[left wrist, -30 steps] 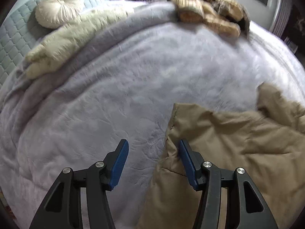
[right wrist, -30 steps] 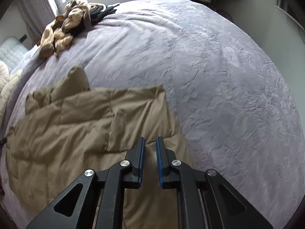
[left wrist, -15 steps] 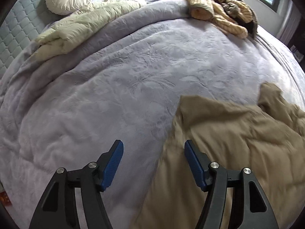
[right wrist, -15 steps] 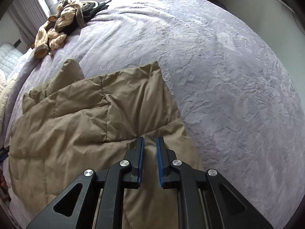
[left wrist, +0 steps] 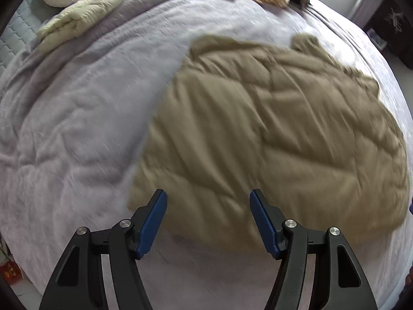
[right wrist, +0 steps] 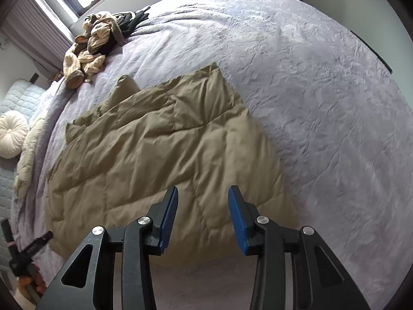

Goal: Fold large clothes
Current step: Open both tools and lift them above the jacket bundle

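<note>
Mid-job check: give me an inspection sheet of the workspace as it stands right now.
Surface: lavender quilted bedspread, wrinkled.
Job's things: tan puffer jacket lying flat on the bedspread, neither gripper holding it.
Clutter: striped clothes pile at the far edge by the window; cream garment and round cushion near the headboard.
Grippers: left gripper open, above the jacket's near edge; right gripper open, above its near hem.
Cables: nothing seen.
Surroundings: window with curtain; quilted headboard.
</note>
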Demonstrator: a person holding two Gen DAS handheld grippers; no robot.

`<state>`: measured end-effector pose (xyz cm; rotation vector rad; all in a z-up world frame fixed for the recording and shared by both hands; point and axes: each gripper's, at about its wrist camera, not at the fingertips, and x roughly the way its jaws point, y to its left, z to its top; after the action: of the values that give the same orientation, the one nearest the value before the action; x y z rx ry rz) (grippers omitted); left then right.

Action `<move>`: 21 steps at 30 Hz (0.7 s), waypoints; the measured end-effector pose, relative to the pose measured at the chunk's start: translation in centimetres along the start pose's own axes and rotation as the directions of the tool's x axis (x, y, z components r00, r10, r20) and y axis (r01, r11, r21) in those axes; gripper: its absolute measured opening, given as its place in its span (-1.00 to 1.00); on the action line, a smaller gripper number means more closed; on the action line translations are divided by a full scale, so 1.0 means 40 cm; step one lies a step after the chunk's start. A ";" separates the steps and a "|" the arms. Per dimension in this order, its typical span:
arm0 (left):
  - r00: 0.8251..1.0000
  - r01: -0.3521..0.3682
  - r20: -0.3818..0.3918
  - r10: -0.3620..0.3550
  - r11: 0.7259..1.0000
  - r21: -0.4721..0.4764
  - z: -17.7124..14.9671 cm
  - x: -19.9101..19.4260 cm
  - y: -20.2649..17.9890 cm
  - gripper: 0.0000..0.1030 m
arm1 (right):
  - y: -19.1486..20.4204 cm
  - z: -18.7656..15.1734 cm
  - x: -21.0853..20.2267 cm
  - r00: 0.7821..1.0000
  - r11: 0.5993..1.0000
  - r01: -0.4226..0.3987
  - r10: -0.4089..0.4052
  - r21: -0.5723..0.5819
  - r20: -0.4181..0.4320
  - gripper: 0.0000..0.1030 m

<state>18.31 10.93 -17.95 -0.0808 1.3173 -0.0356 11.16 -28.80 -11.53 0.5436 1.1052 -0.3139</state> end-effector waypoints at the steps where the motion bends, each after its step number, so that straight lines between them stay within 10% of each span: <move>1: 1.000 0.005 -0.005 -0.005 1.000 0.012 -0.014 0.000 -0.011 0.32 | 0.002 -0.012 -0.003 1.000 1.000 -0.020 0.020 0.006 -0.006 -0.04; 4: 1.000 0.013 -0.008 -0.013 1.000 0.015 -0.038 -0.003 -0.025 0.80 | 0.010 -0.041 -0.005 0.998 0.998 -0.056 0.056 0.018 -0.024 0.13; 19: 0.999 0.029 -0.013 -0.029 1.000 -0.010 -0.086 -0.012 -0.027 1.00 | 0.004 -0.153 0.046 0.967 0.964 -0.208 0.228 0.168 -0.114 0.62; 21: 0.999 0.031 -0.018 -0.032 0.999 -0.013 -0.087 -0.009 -0.023 1.00 | 0.001 -0.161 0.056 0.962 0.957 -0.223 0.246 0.186 -0.116 0.99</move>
<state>14.89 9.88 -18.38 -0.1126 1.3346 -0.0547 7.27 -25.10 -15.70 0.8535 1.1395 -0.1654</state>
